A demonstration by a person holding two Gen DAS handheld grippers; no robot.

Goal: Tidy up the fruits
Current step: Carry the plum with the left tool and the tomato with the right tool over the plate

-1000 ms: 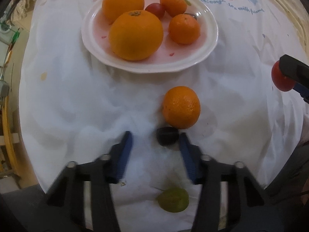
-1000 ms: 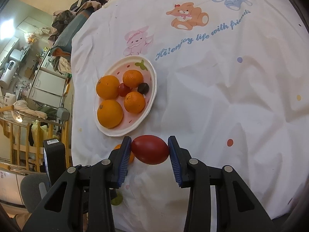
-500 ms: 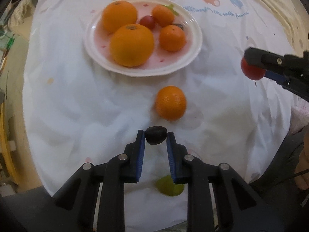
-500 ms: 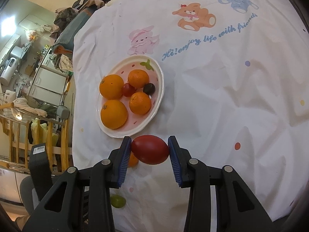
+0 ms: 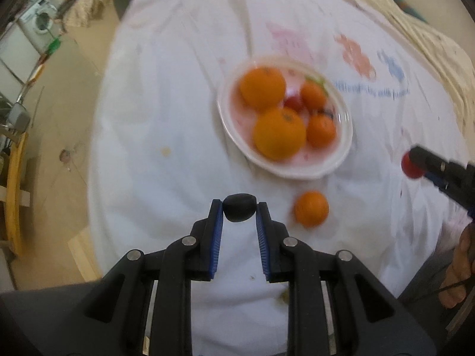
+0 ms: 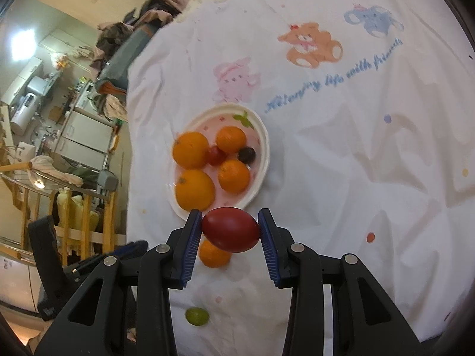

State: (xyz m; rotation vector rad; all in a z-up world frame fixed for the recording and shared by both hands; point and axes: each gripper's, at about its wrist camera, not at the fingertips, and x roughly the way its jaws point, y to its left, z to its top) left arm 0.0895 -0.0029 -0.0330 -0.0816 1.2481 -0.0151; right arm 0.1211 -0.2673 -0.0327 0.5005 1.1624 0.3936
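Note:
My left gripper (image 5: 239, 212) is shut on a small dark grape (image 5: 239, 208) and holds it above the white cloth, short of the plate (image 5: 344, 151). The pink-and-white plate (image 6: 264, 160) carries several oranges, a red cherry tomato and another dark grape (image 6: 247, 154). A loose small orange (image 5: 311, 208) lies on the cloth between the plate and me. My right gripper (image 6: 230, 230) is shut on a red oval tomato (image 6: 231, 229), held over the plate's near rim. A green grape (image 6: 196, 316) lies on the cloth close to the front edge.
The white tablecloth (image 6: 371, 154) with cartoon animals stretches right and back. The table edge drops off on the left to a tan floor (image 5: 59, 124) with appliances and a wooden rack (image 6: 68, 216). A person's hand (image 5: 458, 270) shows at the right edge.
My left gripper closed on the dark grape and lifted it off the cloth, drawing up and away from the plate. The right gripper kept still with the red tomato.

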